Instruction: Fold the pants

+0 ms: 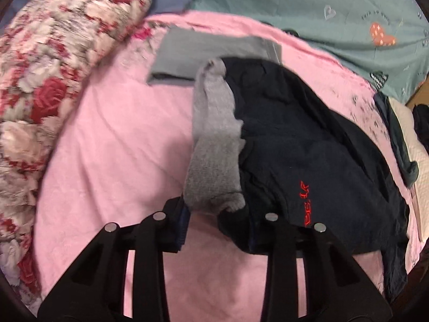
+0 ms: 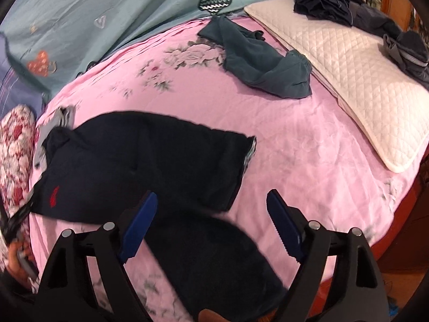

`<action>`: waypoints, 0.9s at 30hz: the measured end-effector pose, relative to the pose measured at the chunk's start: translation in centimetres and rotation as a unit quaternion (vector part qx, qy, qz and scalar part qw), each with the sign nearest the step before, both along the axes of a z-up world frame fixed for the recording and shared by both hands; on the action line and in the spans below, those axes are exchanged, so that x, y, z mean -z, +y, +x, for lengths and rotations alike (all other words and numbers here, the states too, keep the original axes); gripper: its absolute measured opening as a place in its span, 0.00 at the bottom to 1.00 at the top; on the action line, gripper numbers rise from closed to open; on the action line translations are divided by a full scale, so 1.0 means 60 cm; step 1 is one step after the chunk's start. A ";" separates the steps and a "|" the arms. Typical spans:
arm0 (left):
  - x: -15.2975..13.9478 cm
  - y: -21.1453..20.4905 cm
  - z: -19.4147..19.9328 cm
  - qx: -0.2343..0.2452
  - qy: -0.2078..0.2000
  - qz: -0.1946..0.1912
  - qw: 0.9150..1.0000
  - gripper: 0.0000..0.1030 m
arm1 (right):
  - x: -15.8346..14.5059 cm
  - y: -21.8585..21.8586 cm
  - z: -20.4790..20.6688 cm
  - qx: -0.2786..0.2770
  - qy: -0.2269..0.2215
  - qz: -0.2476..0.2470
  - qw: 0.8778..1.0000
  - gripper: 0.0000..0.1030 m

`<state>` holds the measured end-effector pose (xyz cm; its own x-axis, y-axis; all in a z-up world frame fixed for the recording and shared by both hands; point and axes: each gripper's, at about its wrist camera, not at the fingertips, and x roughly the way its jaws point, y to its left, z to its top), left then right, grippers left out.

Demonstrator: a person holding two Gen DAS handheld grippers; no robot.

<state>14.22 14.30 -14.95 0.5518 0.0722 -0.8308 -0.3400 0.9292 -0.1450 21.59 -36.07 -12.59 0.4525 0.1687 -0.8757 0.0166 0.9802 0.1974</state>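
Dark navy pants (image 1: 300, 145) with grey fleece lining (image 1: 214, 145) and a small red logo (image 1: 305, 204) lie on the pink bedsheet (image 1: 112, 147). My left gripper (image 1: 214, 222) is open, its jaws spread around the waist edge, where the grey lining hangs between them. In the right wrist view the pants (image 2: 150, 158) lie folded at left. My right gripper (image 2: 211, 228) is open and empty, just above the sheet beside the pants' near edge.
A floral quilt roll (image 1: 53, 80) lies at left. A folded grey garment (image 1: 209, 51) lies behind the pants. A teal garment (image 2: 262, 67), a white quilted pillow (image 2: 356, 88) with dark clothes (image 2: 335, 2) and a teal duvet (image 2: 102, 18) lie farther back.
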 end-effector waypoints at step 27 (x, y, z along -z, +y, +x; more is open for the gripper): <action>-0.039 0.041 -0.148 -0.177 0.082 0.149 0.969 0.68 | 0.139 0.103 0.024 -0.510 -0.021 -0.187 0.839 0.25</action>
<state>5.32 16.74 -12.63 0.3112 0.4835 -0.8182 -0.6402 0.7429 0.1955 23.01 -29.90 -20.92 0.2718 0.2035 -0.9406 -0.8678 0.4743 -0.1482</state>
